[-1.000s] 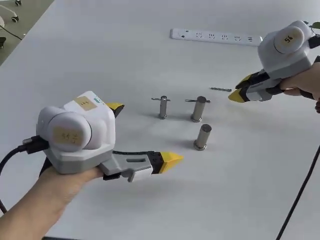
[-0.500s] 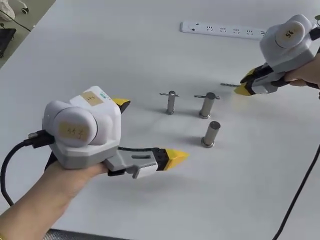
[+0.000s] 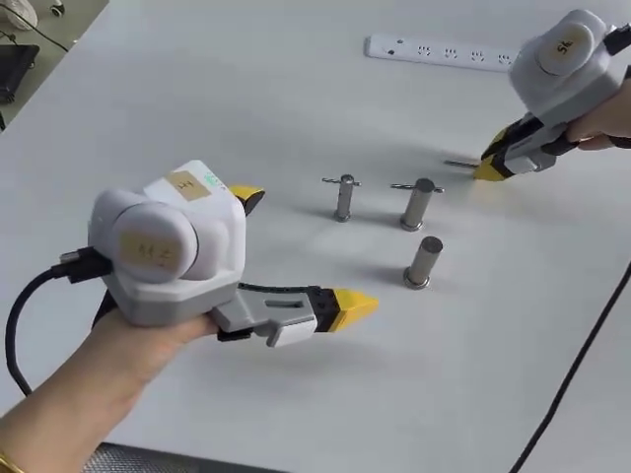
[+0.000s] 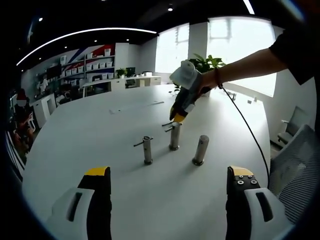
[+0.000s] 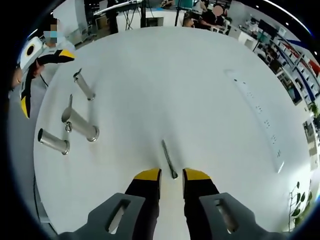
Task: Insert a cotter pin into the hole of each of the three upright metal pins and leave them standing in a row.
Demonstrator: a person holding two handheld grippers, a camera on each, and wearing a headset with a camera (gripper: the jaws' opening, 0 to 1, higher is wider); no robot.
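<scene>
Cotter pin [image 5: 168, 159], loose item: it lies flat on the bench [image 3: 197, 99], beyond and to the right of the bare metal pin [image 3: 425, 261], well apart from it. The right tongs [image 5: 171, 175] are lowered at it with the jaws set narrow. The pin's near end sits in the gap between the yellow tips and does not look clamped.

Handling, as judged: a thin, light, stiff wire piece, smooth and lying low on the surface, so it is likely to skid or roll. Take hold near the looped end, across the shank. Leave the straight end free for the hole.

The left tongs [image 4: 169, 172] hover to the left of the bare metal pin and nearer the person, with the jaws wide and nothing between them.

Count:
- Upright metal pins: three. The two fitted pins [image 3: 344, 197] [image 3: 418, 202] stand side by side just behind the bare metal pin, each with a cotter pin through its head.
- Cotter pins: three, two fitted and one loose.
- Power strip [image 3: 439, 51]: one, far beyond the bare metal pin.
</scene>
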